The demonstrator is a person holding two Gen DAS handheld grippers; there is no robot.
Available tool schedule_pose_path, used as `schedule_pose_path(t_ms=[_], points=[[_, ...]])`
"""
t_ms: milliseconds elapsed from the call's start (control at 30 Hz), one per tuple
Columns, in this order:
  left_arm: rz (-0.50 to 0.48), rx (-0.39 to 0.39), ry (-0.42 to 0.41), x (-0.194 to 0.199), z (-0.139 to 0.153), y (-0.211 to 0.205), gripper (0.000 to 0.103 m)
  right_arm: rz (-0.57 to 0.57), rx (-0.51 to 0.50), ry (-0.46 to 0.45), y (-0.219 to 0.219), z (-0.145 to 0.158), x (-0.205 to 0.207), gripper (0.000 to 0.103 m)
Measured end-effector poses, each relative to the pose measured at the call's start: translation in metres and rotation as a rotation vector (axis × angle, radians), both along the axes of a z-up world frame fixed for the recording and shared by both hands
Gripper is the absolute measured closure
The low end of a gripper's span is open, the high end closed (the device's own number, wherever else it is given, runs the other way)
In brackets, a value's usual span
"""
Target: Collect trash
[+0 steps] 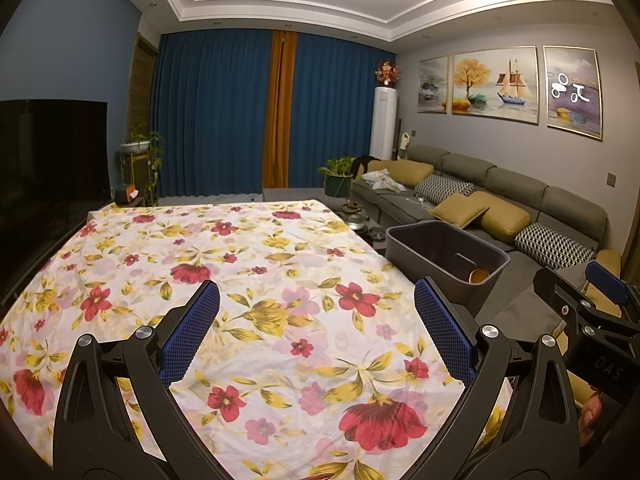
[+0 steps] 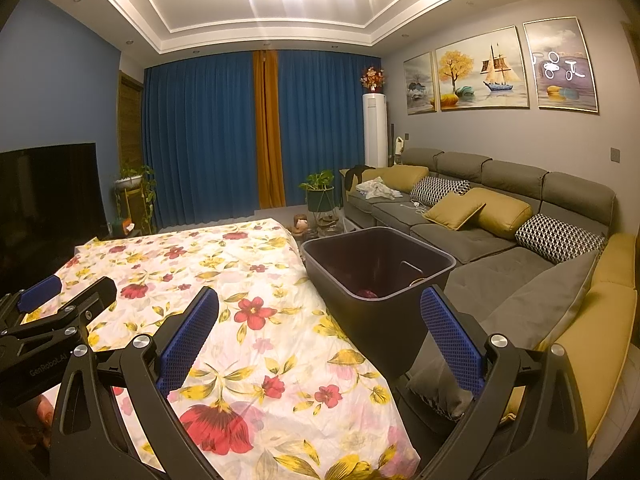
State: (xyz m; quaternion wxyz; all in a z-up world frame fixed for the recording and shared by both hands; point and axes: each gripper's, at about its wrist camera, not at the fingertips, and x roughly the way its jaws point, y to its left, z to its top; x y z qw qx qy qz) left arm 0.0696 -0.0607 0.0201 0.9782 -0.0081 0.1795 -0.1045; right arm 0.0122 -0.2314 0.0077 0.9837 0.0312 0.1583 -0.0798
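Floral cloth (image 1: 248, 280) fills most of the left wrist view, spread flat over the table. Left gripper (image 1: 316, 322) hangs above the cloth's near half, jaws wide, nothing between the blue pads (image 1: 192, 332). Dark bin (image 1: 448, 260) stands off the cloth's right edge, between the cloth and the grey sofa (image 1: 520, 200); a yellowish round item (image 1: 478, 276) lies low inside it against the near wall, what it is I cannot tell. Right gripper (image 1: 592, 300) shows at the frame's right edge, beyond the bin; its jaws appear spread. Blue curtain (image 1: 208, 120) hangs well beyond the cloth's far edge.

Right wrist view: right gripper (image 2: 320, 328) is over the cloth's (image 2: 240, 272) right border, jaws wide and holding nothing. One finger stands over the cloth, the other in front of the bin's (image 2: 352, 312) near wall. The bin touches or sits just beside the cloth's edge. Inside, a reddish scrap (image 2: 366, 293) rests on the bottom, and a pale rim shows at the right wall. Left gripper (image 2: 60, 300) lies over the cloth's left part. Sofa (image 2: 500, 248) runs along the bin's far side, with yellow cushions (image 2: 480, 210) on it.
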Motion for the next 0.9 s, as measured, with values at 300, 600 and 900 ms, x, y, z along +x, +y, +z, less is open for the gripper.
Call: schedule_pose_path(t_ms=[300,600,900], points=[[0.000,0.000,0.000,0.0007,0.0000,-0.0013,0.007,0.000,0.000,0.000,0.0002,-0.0001,0.0004,0.006],[0.000,-0.001,0.000,0.0002,-0.0003,0.0001,0.007,0.000,0.001,-0.001,-0.0005,-0.0002,-0.0002,0.006],[0.000,0.001,-0.002,0.0004,-0.0008,-0.0005,0.007,0.000,0.001,-0.001,-0.0006,-0.0003,-0.0002,0.006]])
